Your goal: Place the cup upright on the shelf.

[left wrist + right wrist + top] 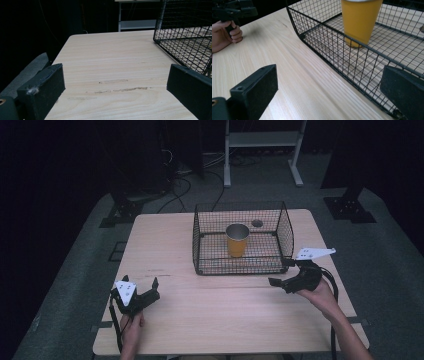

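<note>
A black wire basket stands on the far middle of the wooden table. Upright inside it is a yellow cup with a metal rim. My left gripper rests open at the table's near left, well away from the basket, with bare wood between its jaws. The basket's corner lies ahead and to the right of it. At the basket's near right corner my right gripper is open, with nothing in it. Beyond that, the basket's front wall and the cup are close.
A small dark round thing lies at the back of the basket floor. A white shelf frame, cables and black stand bases are on the floor behind the table. In the right gripper view, the other hand holds its gripper.
</note>
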The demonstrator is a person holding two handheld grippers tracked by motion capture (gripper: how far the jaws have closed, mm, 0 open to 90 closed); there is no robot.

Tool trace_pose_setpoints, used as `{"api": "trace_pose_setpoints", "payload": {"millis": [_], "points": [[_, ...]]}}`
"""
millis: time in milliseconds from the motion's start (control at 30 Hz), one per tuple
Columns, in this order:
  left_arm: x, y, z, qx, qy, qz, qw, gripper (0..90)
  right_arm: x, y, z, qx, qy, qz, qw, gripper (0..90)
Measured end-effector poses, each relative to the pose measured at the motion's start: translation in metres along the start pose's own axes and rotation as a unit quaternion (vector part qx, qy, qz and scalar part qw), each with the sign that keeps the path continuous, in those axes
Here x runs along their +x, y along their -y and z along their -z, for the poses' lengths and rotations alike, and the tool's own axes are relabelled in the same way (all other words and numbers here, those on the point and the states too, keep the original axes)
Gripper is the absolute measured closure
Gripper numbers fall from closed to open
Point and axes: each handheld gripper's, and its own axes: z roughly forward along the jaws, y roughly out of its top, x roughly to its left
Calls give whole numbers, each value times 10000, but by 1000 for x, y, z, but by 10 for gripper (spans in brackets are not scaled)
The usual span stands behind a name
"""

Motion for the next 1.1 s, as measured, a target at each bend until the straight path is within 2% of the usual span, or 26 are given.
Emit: {"api": "trace_pose_setpoints", "payload": {"millis": [267, 333, 367, 633, 800, 1100], "points": [[0, 0, 0, -3, -4, 5, 10000, 8, 1, 15, 1, 32, 26, -71, 10000, 10], [0, 0, 0, 0, -5, 4, 10000, 8, 2, 16, 2, 8, 5, -79, 10000, 10], [0, 0, 0, -2, -4, 3, 10000, 8, 2, 18, 2, -24, -77, -118, 9999, 10], [0, 0, 0, 0, -4, 2, 10000, 8, 6, 28, 6, -69, -24, -145, 9999, 10], [0, 0, 0, -2, -6, 6, 10000, 8, 7, 35, 6, 27, 12, -133, 9999, 10], [0, 0, 0, 0, -5, 1, 10000, 8, 11, 48, 8, -32, 30, -206, 9998, 10]]}}
